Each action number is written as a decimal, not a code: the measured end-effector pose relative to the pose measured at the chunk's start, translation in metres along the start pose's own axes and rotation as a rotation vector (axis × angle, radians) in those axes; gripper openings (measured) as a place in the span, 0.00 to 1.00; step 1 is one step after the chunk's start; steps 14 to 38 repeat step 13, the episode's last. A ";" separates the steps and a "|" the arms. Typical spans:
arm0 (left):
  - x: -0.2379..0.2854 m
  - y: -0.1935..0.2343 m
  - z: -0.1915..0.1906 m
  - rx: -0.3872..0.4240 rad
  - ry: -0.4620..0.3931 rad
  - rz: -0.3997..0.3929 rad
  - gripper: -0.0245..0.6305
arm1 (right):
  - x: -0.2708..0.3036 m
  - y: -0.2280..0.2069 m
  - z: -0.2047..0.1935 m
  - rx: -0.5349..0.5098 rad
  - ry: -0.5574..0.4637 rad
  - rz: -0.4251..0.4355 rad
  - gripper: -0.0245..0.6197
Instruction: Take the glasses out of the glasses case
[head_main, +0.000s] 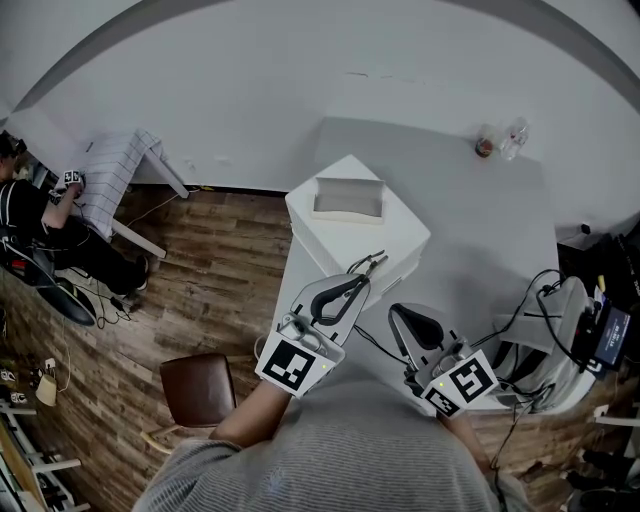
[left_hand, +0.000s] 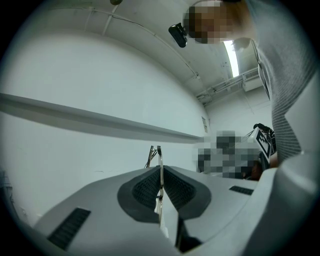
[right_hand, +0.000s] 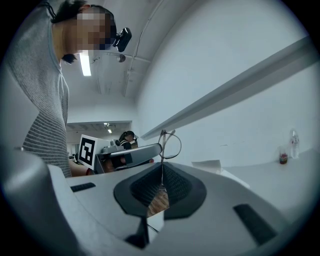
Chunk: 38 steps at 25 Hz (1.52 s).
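A pale glasses case (head_main: 348, 198) lies open on a white table (head_main: 395, 232), with nothing visible inside it. Thin metal-framed glasses (head_main: 374, 263) hang in the air in front of the case. My left gripper (head_main: 362, 277) is shut on their frame. In the left gripper view the frame (left_hand: 159, 152) runs straight up out of the shut left gripper (left_hand: 160, 172). My right gripper (head_main: 395, 312) is shut, lower and to the right of the glasses. Its own view shows the round lens (right_hand: 173, 145) just beyond the right gripper (right_hand: 161, 175); whether they touch I cannot tell.
Small bottles (head_main: 500, 140) stand on the pale surface at the back right. A brown stool (head_main: 195, 385) is on the wooden floor at my left. Another person (head_main: 30, 215) sits at a cloth-covered table (head_main: 115, 175) far left. Cables and equipment (head_main: 585, 330) crowd the right.
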<state>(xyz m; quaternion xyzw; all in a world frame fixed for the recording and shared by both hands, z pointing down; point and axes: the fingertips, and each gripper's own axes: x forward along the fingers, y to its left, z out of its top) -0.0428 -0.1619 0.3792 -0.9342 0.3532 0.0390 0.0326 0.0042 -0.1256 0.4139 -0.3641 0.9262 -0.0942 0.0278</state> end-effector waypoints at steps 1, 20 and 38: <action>0.000 0.000 0.000 0.000 0.001 0.001 0.07 | 0.000 0.000 0.000 0.000 0.000 0.000 0.06; 0.000 -0.002 0.002 0.016 0.009 -0.003 0.07 | -0.002 0.001 0.000 0.001 0.002 -0.004 0.06; 0.000 -0.002 0.002 0.016 0.009 -0.003 0.07 | -0.002 0.001 0.000 0.001 0.002 -0.004 0.06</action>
